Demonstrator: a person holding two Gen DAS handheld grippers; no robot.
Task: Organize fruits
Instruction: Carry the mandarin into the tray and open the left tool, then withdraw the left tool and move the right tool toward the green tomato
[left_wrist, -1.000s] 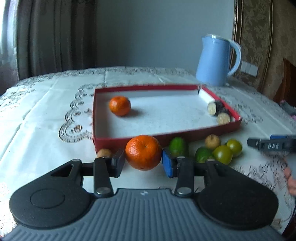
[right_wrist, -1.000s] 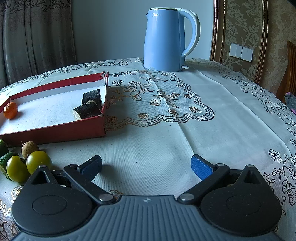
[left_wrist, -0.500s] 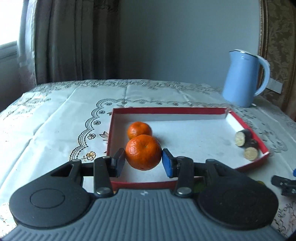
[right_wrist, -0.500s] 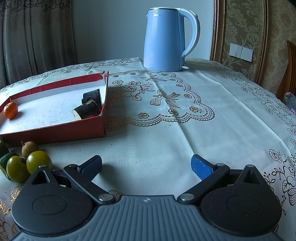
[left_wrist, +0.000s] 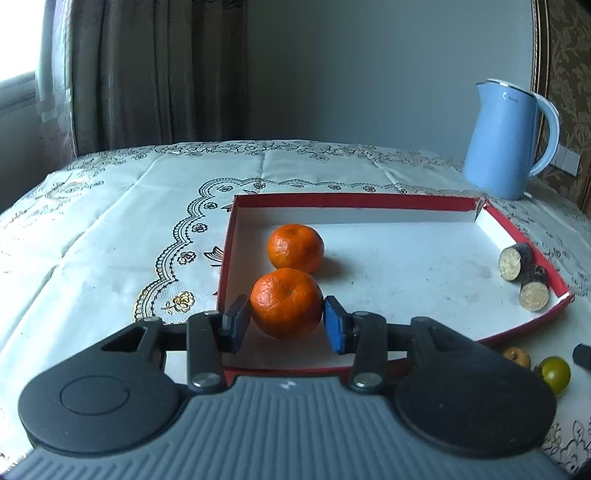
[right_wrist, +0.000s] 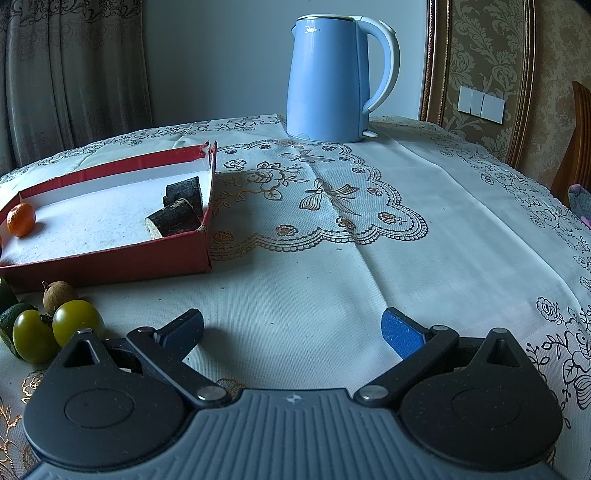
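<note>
My left gripper is shut on an orange mandarin and holds it over the near left part of the red tray. A second mandarin lies in the tray just behind it; it also shows in the right wrist view. Two dark cut sugarcane pieces lie in the tray's right corner. My right gripper is open and empty over the tablecloth. Two yellow-green fruits, a brown longan and a green lime lie outside the tray, left of it.
A blue electric kettle stands at the back of the table. A lace-patterned tablecloth covers the round table. Curtains hang behind on the left. A wooden chair stands at the right edge.
My left gripper has carried the mandarin from in front of the tray to over the tray's near left part, close to the other mandarin. The right gripper has not moved.
</note>
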